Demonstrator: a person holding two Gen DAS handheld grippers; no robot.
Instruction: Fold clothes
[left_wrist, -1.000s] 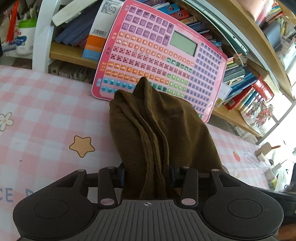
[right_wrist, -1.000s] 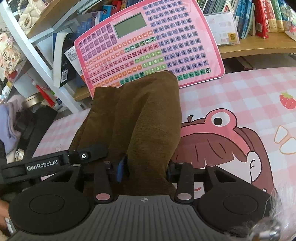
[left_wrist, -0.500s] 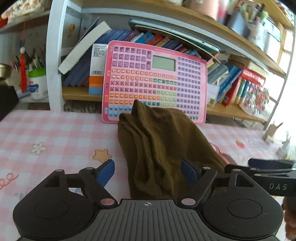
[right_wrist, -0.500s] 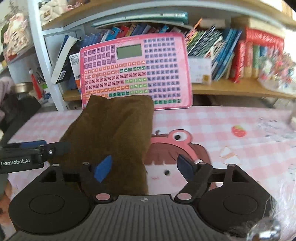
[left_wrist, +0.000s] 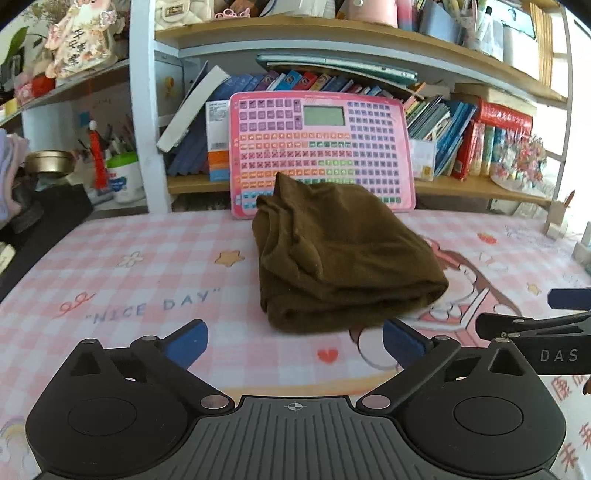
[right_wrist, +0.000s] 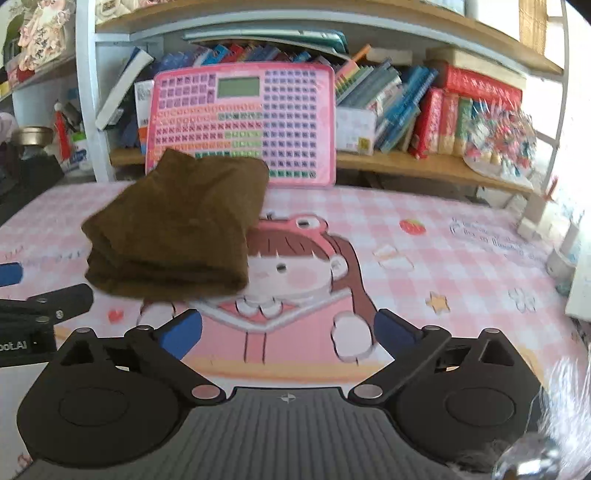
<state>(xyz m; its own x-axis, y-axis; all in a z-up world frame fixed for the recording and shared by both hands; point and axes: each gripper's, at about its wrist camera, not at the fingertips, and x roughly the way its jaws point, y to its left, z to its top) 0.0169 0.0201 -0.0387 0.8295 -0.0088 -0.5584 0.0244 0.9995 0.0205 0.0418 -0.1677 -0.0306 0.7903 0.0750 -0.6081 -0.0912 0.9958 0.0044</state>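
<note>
Folding appears finished: the brown garment (left_wrist: 340, 258) is laid as a compact bundle on the pink checked mat (left_wrist: 147, 258), before the pink keyboard toy (left_wrist: 321, 155); left gripper (left_wrist: 291, 339) and right gripper (right_wrist: 288, 332) are seen opening wide, nothing between them; only tidying may be left.

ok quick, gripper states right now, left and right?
Left gripper: jaws opening wide, nothing between them; brown garment lies on the table ahead.
Right gripper: jaws opening wide, empty.
</note>
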